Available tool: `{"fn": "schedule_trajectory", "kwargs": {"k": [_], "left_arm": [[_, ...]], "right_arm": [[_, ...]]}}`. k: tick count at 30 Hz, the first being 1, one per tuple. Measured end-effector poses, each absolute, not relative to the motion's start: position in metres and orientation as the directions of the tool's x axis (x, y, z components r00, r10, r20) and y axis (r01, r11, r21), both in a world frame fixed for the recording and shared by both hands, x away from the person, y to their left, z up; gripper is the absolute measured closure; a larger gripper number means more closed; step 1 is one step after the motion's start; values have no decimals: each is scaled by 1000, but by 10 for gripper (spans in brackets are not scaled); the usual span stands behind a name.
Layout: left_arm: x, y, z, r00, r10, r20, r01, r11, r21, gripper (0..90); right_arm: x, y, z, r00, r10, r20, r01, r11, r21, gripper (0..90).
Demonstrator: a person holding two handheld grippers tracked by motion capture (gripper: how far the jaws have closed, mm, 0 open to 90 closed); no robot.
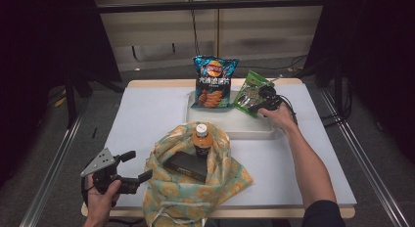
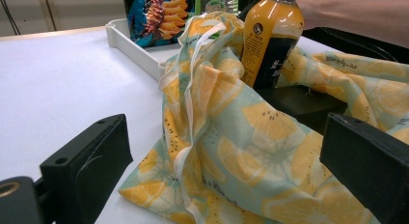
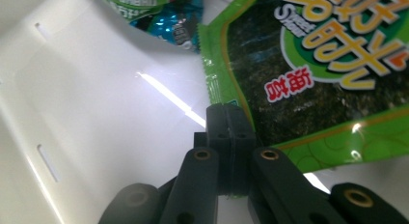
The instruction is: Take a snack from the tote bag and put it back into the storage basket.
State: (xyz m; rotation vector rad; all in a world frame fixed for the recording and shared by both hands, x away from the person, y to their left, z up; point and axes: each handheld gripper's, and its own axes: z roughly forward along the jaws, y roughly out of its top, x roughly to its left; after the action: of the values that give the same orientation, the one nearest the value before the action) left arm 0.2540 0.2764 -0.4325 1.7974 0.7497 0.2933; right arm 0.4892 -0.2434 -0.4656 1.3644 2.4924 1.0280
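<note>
Right gripper (image 3: pixel 226 113) pressed together on the lower corner of a green seaweed snack packet (image 3: pixel 308 64), the edge of the packet pinched between the two black jaws. Same packet (image 1: pixel 250 93) seen from the high view at the right end of a white tray (image 1: pixel 230 126) at the far middle of the table, tilted, with the right gripper (image 1: pixel 266 102) and hand on its near right side. Just beside the packet, to the left in the tray, a blue bag of potato chips (image 1: pixel 213 82) standing upright — its corner also glimpsed in the right gripper view behind the green packet.

Left gripper (image 1: pixel 134 168) held near the front left corner of the white table (image 1: pixel 147 114), jaws spread wide, nothing between them; aimed toward a lemon-print cloth bag (image 1: pixel 195 180) lying open at the near middle of the table. Close to the fabric but apart from it in the left gripper view, the cloth bag (image 2: pixel 241 151) between the two spread jaws farther off.

Inside the bag — an orange drink bottle (image 1: pixel 201 139) standing upright and a flat black box (image 1: pixel 186 167) lying just in front of it. Bottle (image 2: pixel 270 35) with an orange-and-dark label, touching the bag's folds.
</note>
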Motion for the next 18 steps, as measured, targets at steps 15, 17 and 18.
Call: {"fn": "schedule_trajectory", "kwargs": {"k": [15, 17, 18], "left_arm": [[255, 277, -433, 759, 629, -167, 352, -182, 918, 34], [255, 277, -433, 762, 628, -159, 351, -194, 916, 34], [255, 277, -433, 759, 631, -161, 353, -190, 916, 34]], "right_arm": [[498, -254, -470, -505, 849, 152, 725, 322, 609, 900], [500, -255, -472, -515, 846, 137, 709, 331, 623, 900], [500, -255, -472, -498, 856, 137, 717, 318, 620, 900]]}}
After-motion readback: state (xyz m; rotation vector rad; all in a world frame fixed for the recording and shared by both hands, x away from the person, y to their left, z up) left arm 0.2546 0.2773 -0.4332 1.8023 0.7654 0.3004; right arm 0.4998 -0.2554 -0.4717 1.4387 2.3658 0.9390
